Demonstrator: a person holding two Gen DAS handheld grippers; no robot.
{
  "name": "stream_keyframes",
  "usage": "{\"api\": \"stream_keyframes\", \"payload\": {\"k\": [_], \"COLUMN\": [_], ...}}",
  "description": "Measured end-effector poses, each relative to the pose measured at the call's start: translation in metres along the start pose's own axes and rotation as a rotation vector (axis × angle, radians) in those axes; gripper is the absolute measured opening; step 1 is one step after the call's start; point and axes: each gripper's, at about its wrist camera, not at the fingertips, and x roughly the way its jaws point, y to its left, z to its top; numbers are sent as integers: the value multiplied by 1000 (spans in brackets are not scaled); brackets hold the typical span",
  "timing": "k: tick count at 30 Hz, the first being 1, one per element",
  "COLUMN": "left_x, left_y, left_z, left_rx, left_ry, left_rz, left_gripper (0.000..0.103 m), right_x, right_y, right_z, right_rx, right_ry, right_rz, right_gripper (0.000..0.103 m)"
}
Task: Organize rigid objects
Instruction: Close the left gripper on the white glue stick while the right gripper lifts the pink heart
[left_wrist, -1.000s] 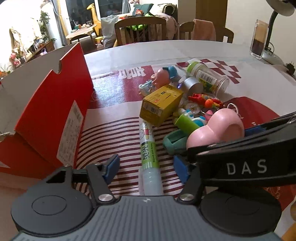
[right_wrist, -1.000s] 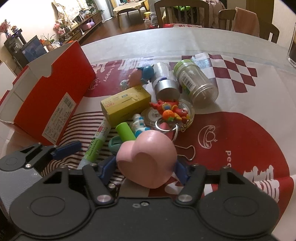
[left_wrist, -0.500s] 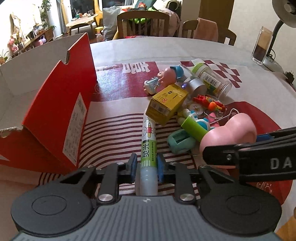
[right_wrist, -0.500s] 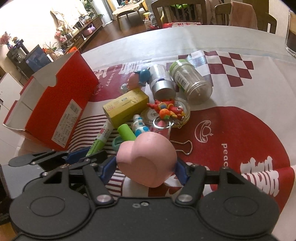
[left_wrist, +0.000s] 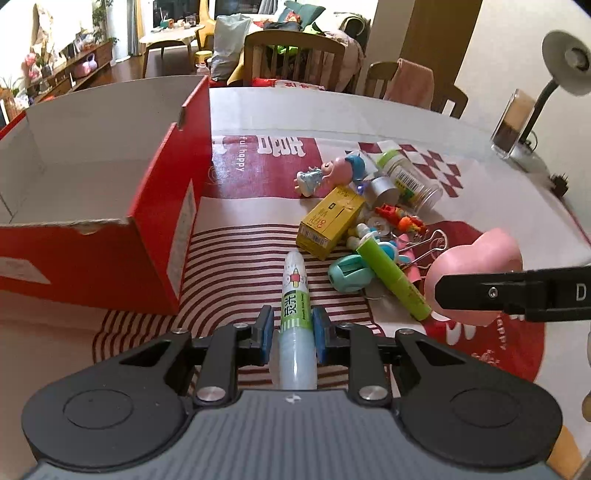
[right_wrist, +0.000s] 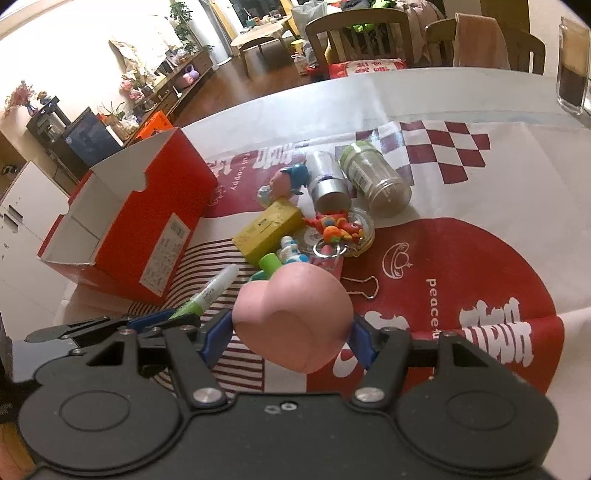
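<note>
Fingers (left_wrist: 268, 334) clamp translucent cylindrical glue pen (left_wrist: 295, 317); right pair grips smooth pink heart (right_wrist: 291, 317).

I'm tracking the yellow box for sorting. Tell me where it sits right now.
The yellow box lies on the table mat right of the red shoebox, just beyond the glue pen's tip, beside the green marker.

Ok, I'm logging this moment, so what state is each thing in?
left gripper: shut on the glue pen
right gripper: shut on the pink heart
red box: open, nothing visible inside
clear jar: lying on its side
silver can: lying on its side
</note>
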Motion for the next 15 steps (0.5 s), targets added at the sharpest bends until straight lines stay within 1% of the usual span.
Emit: {"api": "stream_keyframes", "payload": {"k": [4,5,8,10,12,15], "left_x": [-17,-22,-35,-43,-52,-65], "left_y": [7,9,16,22,28,36], "left_z": [1,1,1,1,1,2], "left_rx": [-3,-3,5,4,-2,19], "left_ry": [-21,-29,-54,-71,-87,-116], "left_rz": [-36,-46,-68,-87,-115,-145], "left_gripper": [22,17,17,12,11,11], "right_x": [-11,-13,-20,-24,-28,-34], "right_y": [9,12,22,30,38,54], "right_z": [-4,-6,-8,-9,-8,-6], "right_rx": [-6,-8,-17,-20,-18,-37], "right_ry": [-14,-17,-25,-34,-41,-67], "right_rz": [-7,-13,-29,-41,-40,-54], "right_gripper": [65,65,65,65,65,65]}}
